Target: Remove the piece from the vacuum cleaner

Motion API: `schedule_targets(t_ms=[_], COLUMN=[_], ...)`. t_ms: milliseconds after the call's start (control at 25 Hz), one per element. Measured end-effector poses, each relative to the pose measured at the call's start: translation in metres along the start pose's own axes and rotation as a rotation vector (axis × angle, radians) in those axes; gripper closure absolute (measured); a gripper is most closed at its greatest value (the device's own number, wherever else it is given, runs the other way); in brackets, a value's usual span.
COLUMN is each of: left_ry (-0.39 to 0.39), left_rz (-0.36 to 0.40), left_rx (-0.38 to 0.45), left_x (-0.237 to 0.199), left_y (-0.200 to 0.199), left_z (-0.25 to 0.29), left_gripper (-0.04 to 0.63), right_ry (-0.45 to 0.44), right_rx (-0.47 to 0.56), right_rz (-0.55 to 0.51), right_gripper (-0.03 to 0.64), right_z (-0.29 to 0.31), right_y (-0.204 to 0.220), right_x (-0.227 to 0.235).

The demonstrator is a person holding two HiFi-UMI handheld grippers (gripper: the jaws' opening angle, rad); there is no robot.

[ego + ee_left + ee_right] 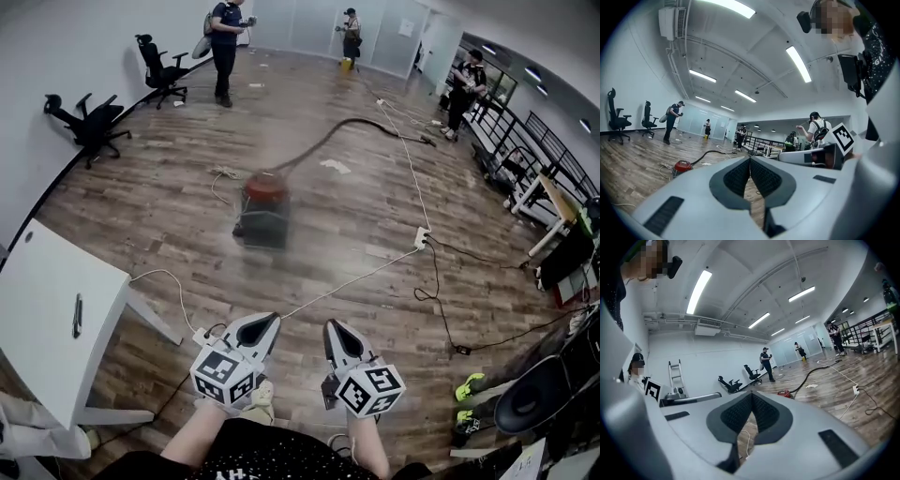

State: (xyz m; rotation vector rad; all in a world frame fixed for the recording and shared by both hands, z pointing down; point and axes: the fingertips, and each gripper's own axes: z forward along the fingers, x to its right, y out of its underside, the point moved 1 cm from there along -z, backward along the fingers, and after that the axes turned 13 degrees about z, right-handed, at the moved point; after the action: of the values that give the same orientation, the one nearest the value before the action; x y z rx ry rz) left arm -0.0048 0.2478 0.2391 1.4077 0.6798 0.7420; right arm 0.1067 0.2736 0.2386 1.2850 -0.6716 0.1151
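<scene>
Floor [356, 225]: was wood planks, open room.
Vacuum cleaner [263, 202]: stood mid-floor, red, well apart from the 2 claws.
Left claw [270, 323]: was closed, empty.
Right claw [334, 328]: was closed, empty.
Counter [47, 291]: stood at left, white.

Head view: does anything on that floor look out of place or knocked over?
Yes. One black office chair by the left wall lies tipped over, while the other chair stands upright. A white scrap lies beside the vacuum cleaner's hose, and cables trail loose across the boards.
</scene>
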Motion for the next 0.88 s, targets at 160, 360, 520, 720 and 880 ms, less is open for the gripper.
schedule_targets(t_ms=[160,360,520,720,880], left_ry=[0.023,0.029,0.012,-0.024,-0.05], left_rz=[0.018,0.013,-0.007,-0.041,-0.06], left_rx=[0.01,0.024,0.014,-0.011,-0.042], left_x=[-0.045,-0.086,-0.113,-0.138,-0.158], left_y=[-0.004,0.0,0.005,0.019,0.033], left_z=[0.033,0.061,0.07,0.08,0.099], left_gripper=[0.586,0.586,0.586,0.586,0.586], right_ry=[-0.002,-0.001,0.0,-0.003,-0.024], right_rx=[0.015,0.005,-0.023,-0.063,-0.093], right_rz=[-0.02,-0.022,-0.013,-0.003,0.017], right_gripper=[0.62,0.62,0.62,0.62,0.619], right_z=[0.052,0.099,0.125,0.156,0.186], right_y=[-0.019,-0.022,-0.021,-0.022,-0.023], right_x=[0.007,0.02,0.023,0.037,0.055])
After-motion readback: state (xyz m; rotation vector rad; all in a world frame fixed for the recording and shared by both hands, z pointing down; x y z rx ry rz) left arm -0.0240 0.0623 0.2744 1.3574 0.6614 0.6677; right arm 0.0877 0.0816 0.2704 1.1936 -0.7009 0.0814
